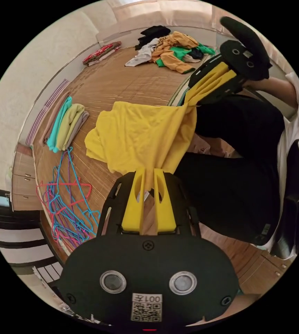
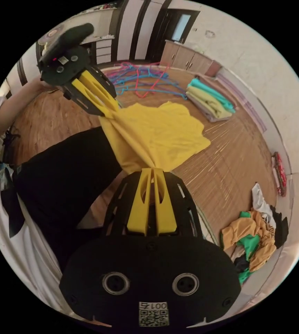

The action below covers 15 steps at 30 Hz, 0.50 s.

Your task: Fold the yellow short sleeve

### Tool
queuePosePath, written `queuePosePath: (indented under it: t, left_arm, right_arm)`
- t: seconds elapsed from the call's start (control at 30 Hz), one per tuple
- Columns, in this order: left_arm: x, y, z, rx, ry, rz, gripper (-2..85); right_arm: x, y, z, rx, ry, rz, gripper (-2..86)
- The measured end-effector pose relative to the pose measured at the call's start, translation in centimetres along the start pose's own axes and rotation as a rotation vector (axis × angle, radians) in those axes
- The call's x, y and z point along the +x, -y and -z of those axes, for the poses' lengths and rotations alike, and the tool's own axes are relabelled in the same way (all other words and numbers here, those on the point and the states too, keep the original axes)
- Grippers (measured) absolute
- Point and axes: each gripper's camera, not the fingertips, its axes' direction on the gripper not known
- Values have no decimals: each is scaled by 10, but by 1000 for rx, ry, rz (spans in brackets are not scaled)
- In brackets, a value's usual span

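The yellow short sleeve (image 1: 139,135) hangs stretched between both grippers, its lower part draping onto the straw mat. My left gripper (image 1: 149,171) is shut on one bunched edge of it. In the left gripper view the right gripper (image 1: 190,101) pinches the other edge at the upper right. In the right gripper view the yellow short sleeve (image 2: 156,134) spreads above my right gripper (image 2: 151,170), which is shut on it, while the left gripper (image 2: 112,110) holds the opposite edge at the upper left.
A straw mat (image 1: 128,83) covers the surface. Folded teal, green and grey clothes (image 1: 65,127) lie to one side, coloured hangers (image 1: 67,205) beside them. A pile of unfolded clothes (image 1: 172,48) sits far back. A person in black trousers (image 1: 240,181) sits close by.
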Motion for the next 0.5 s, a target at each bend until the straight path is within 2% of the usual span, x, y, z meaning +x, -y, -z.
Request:
queuePosePath:
  t: [0.17, 0.3, 0.5]
  left_arm:
    - [8, -12, 22, 68, 10, -26, 51]
    - [19, -12, 27, 109, -15, -67, 64]
    - [27, -2, -6, -6, 42, -94, 74]
  right_arm:
    - [-23, -21, 10, 51, -104, -51, 4]
    - [-20, -31, 5, 37, -64, -127, 5]
    - [-30, -39, 6, 41, -87, -96, 4]
